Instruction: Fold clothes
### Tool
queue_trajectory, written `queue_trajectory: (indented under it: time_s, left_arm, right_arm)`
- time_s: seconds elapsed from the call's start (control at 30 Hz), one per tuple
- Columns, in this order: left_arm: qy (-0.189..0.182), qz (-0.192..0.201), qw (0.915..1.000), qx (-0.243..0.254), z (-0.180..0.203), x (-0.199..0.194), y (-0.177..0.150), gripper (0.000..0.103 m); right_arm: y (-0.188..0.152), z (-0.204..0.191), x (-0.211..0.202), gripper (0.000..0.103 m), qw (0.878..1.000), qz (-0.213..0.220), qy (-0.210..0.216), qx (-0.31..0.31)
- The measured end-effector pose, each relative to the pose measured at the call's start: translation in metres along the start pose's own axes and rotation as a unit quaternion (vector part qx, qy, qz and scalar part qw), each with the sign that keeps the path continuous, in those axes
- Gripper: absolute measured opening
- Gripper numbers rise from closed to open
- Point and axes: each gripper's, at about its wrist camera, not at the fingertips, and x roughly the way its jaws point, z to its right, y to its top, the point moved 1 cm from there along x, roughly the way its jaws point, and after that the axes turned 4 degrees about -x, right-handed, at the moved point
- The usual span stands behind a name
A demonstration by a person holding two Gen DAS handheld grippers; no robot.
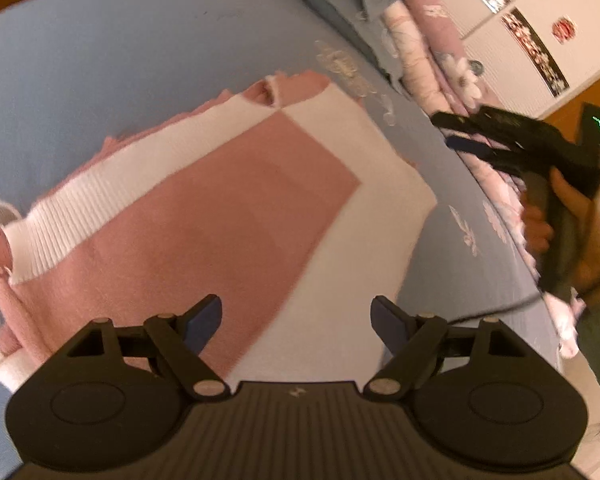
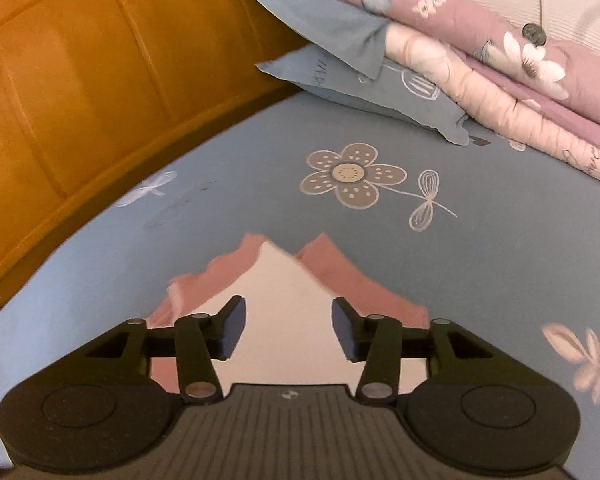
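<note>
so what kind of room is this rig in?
Most likely a bedroom: the pink and white garment lies on a bed with a blue flower-print sheet, a wooden bed frame runs alongside, and pillows and folded quilts are stacked at one end.

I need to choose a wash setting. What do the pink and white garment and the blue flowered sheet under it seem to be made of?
Pink and white garment: looks like a soft matte knit, going by the ribbed white band.
Blue flowered sheet: seems a smooth, thin woven fabric, possibly cotton, lying flat with printed flowers. The fibre can't be confirmed.
</note>
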Motion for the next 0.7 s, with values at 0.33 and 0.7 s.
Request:
queue_trajectory:
  time_s: [0.33, 0.7]
  left_arm:
    - [0.039, -0.01, 0.9831, 0.179, 0.093, -0.082, -0.01, 0.082]
    - [0.0, -0.039, 0.9532, 0.3, 0.181, -0.132, -0.039, 0.095]
  right_arm:
    - [-0.083, -0.024, -0.162, 0.067, 0.993, -0.082, -0.054, 0.072]
    - [-0.172, -0.049, -0.311, 0.07, 0.953, -0.126, -0.185, 0.202]
